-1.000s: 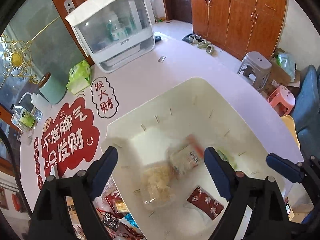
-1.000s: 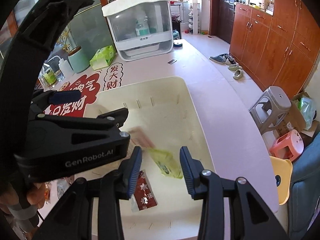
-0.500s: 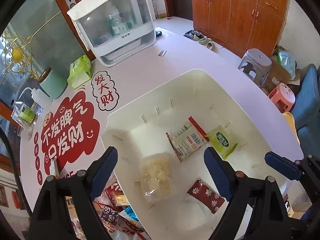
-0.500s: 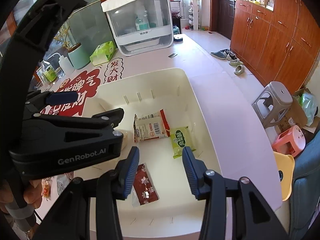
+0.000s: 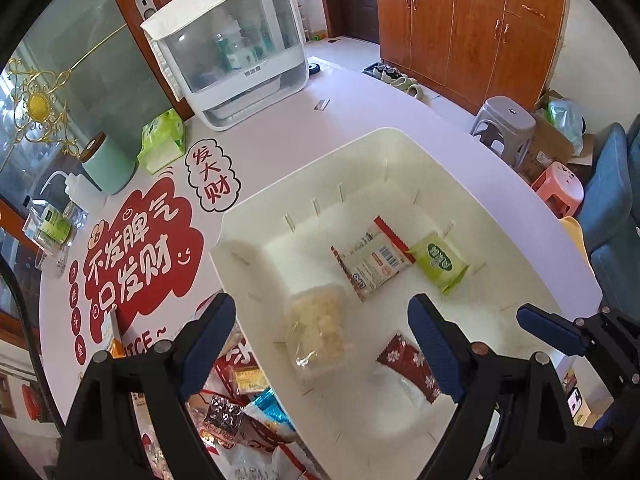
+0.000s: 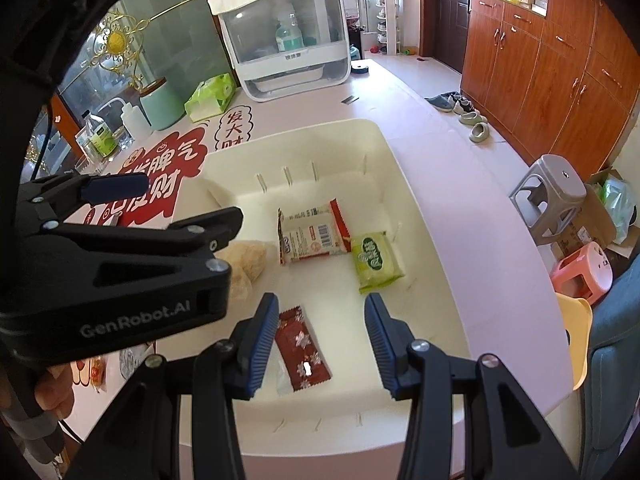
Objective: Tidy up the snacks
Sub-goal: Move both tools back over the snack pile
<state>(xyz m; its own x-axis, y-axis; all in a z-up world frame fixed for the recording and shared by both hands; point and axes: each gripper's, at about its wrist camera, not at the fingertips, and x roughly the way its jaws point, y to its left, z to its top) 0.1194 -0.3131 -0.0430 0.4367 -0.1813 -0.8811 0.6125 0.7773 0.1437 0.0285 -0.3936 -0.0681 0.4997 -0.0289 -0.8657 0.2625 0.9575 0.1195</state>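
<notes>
A white bin stands on the pale table. On its floor lie a white-and-red packet, a green packet, a clear bag of pale snacks and a dark red snowflake packet. My left gripper hovers open above the bin's near left side and grips nothing. More loose snacks are heaped outside the bin under its left finger. My right gripper is open over the red snowflake packet, clear of it. The green packet lies just beyond it.
At the table's back stand a white lidded cabinet, a green tissue pack, a mint canister and bottles. The table edge runs right of the bin. Below it are a grey stool and a pink stool.
The white-and-red packet and the green packet were blurred in mid-fall a second ago. Both now lie still on the bin floor. The left gripper has drifted slightly towards the loose heap.
</notes>
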